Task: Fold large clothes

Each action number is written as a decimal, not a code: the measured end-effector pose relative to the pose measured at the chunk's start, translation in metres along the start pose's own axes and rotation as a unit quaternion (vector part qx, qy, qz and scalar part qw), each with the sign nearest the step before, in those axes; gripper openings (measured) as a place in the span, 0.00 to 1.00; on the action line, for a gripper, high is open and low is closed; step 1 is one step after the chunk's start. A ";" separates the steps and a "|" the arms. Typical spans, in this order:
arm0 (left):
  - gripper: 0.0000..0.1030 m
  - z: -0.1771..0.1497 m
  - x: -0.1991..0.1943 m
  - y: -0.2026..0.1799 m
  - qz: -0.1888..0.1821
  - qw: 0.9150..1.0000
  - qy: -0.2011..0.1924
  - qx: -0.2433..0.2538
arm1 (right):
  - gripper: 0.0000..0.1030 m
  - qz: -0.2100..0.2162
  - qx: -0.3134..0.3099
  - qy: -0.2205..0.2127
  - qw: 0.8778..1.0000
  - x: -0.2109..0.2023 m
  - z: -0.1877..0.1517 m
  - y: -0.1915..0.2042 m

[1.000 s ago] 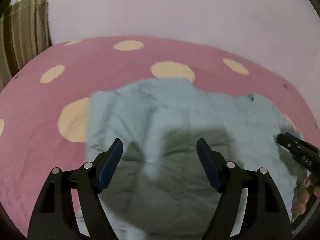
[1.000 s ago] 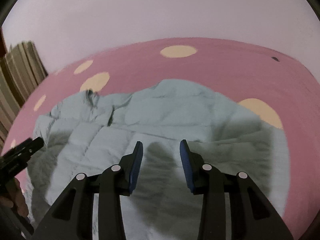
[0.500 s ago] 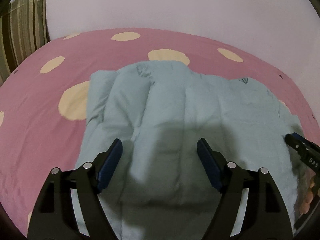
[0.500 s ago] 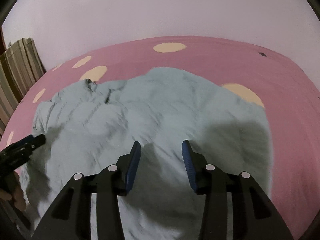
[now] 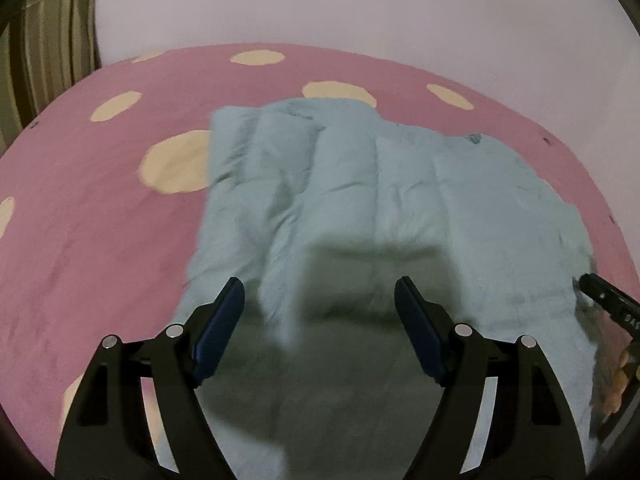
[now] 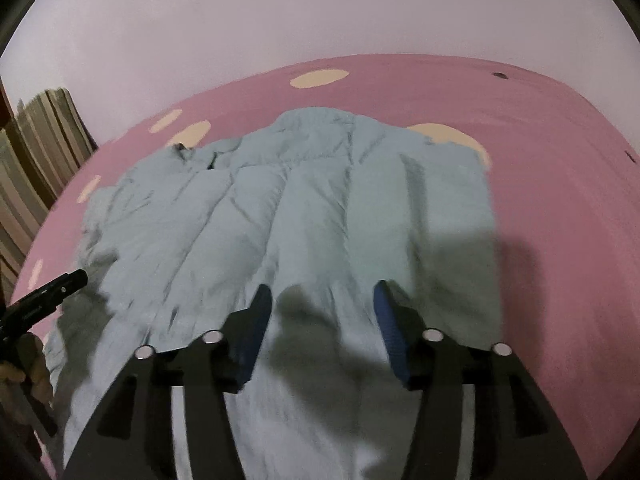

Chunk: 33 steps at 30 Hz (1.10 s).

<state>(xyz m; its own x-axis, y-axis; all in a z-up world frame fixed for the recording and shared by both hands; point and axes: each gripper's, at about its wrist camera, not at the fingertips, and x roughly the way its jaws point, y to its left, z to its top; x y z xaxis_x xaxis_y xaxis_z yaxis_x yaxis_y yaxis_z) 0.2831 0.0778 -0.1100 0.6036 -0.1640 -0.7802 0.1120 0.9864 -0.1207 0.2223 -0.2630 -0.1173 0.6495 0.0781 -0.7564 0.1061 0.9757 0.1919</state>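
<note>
Pale blue quilted padded jacket [image 5: 380,200] lay spread flat on pink bedsheet with cream dots [image 5: 100,220], stitched channels running away from both cameras, collar end bunched toward the far side. Filled most of the middle of the bed; pink cloth showed around its far and side edges. Plain white wall [image 5: 360,0] rose behind the bed, with striped brown-and-beige curtain [image 5: 52,40] at the far left corner.

Left gripper [image 5: 320,316] hovered over the near part of the jacket, blue pads spread wide, nothing between them but the cloth below and its own shadow. Right gripper [image 6: 322,320] hung likewise over the jacket's near half, jaws parted and just widened further, no cloth pinched; somewhat blurred, so contact with the fabric beneath could not be told. Tip of the right gripper appeared at the right edge of the left wrist view, beside the jacket's edge, with fingers of a hand [image 5: 618,384] behind it. Tip of the left gripper showed at the left edge of the right wrist view, by the jacket's rumpled side.
</note>
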 end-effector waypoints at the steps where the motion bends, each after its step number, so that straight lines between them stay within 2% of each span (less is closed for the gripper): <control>1: 0.75 -0.010 -0.015 0.008 0.001 1.000 -0.005 -0.001 | 0.55 0.002 0.004 -0.001 1.000 -0.010 -0.008 -0.004; 8: 0.75 -0.082 -0.086 0.056 0.009 0.999 -0.003 -0.041 | 0.56 -0.001 0.043 0.016 0.999 -0.076 -0.086 -0.038; 13: 0.75 -0.135 -0.127 0.087 0.006 0.996 0.006 -0.091 | 0.56 0.007 0.068 0.032 0.997 -0.102 -0.131 -0.051; 16: 0.75 -0.160 -0.138 0.097 -0.008 0.993 0.018 -0.115 | 0.56 0.010 0.072 0.038 0.997 -0.112 -0.152 -0.054; 20: 0.75 -0.181 -0.140 0.105 -0.016 0.990 0.034 -0.139 | 0.56 0.019 0.079 0.041 0.996 -0.119 -0.176 -0.056; 24: 0.75 -0.193 -0.143 0.107 -0.051 0.985 0.036 -0.161 | 0.60 0.031 0.077 0.039 0.996 -0.125 -0.185 -0.052; 29: 0.75 -0.198 -0.143 0.101 -0.102 0.977 0.042 -0.184 | 0.60 0.063 0.085 0.040 0.994 -0.129 -0.191 -0.049; 33: 0.62 -0.201 -0.143 0.100 -0.106 0.973 0.035 -0.201 | 0.59 0.089 0.099 0.043 0.990 -0.131 -0.197 -0.049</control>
<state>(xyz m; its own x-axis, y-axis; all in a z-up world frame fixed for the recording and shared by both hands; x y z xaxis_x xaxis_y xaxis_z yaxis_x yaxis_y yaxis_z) 0.0492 0.2025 -0.1337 0.5432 -0.3776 -0.7499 -0.0979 0.8586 -0.5032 -0.0158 -0.2803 -0.1509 0.6055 0.2699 -0.7487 0.1475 0.8864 0.4388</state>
